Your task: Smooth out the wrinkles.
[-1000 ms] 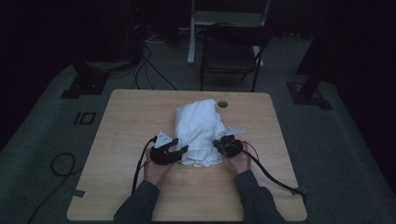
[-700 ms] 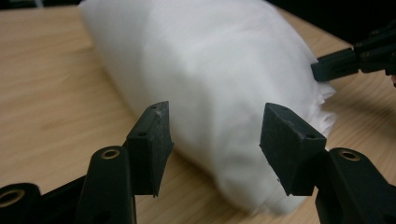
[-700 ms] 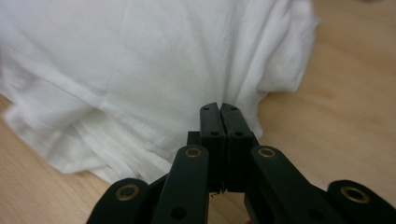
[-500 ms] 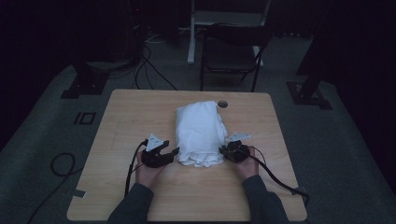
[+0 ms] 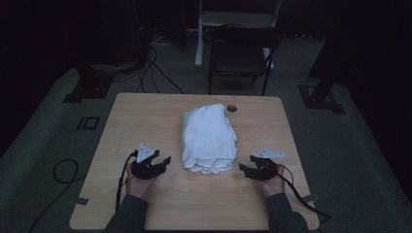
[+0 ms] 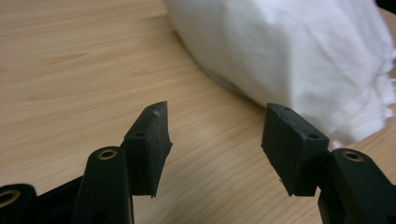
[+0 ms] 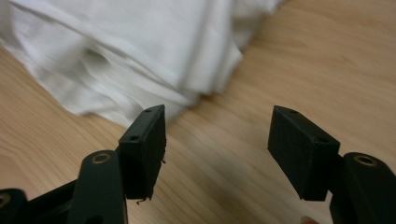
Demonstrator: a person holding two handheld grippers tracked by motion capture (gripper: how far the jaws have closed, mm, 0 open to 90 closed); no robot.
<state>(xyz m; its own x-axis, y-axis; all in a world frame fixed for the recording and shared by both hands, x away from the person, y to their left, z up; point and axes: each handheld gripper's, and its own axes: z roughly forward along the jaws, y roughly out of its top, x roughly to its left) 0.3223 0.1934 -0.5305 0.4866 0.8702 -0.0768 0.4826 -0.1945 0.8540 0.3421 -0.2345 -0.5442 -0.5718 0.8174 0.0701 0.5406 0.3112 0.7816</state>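
A folded white cloth point(image 5: 209, 138) lies in the middle of the wooden table point(image 5: 145, 111). My left gripper point(image 5: 166, 160) is to the left of the cloth's near end, open, with bare wood between its jaws; the left gripper view has the cloth point(image 6: 299, 56) just ahead and to the right of the gripper point(image 6: 215, 123). On the other side of the cloth's near end is my right gripper point(image 5: 245, 168), whose jaws have just been opening and stand wide with nothing in them. In the right gripper view the cloth's layered edge point(image 7: 140, 60) lies ahead of the gripper point(image 7: 217, 126).
A round cable hole point(image 5: 231, 108) sits in the table just behind the cloth. A dark chair point(image 5: 240, 53) stands beyond the far edge. Cables point(image 5: 63, 170) trail over the grey floor at the left. Bare wood runs along the near edge between the hands.
Both grippers have drawn back from the cloth's near end, the left one outward to the left, the right one outward to the right. The right gripper's jaws have opened. The cloth now lies folded narrower.
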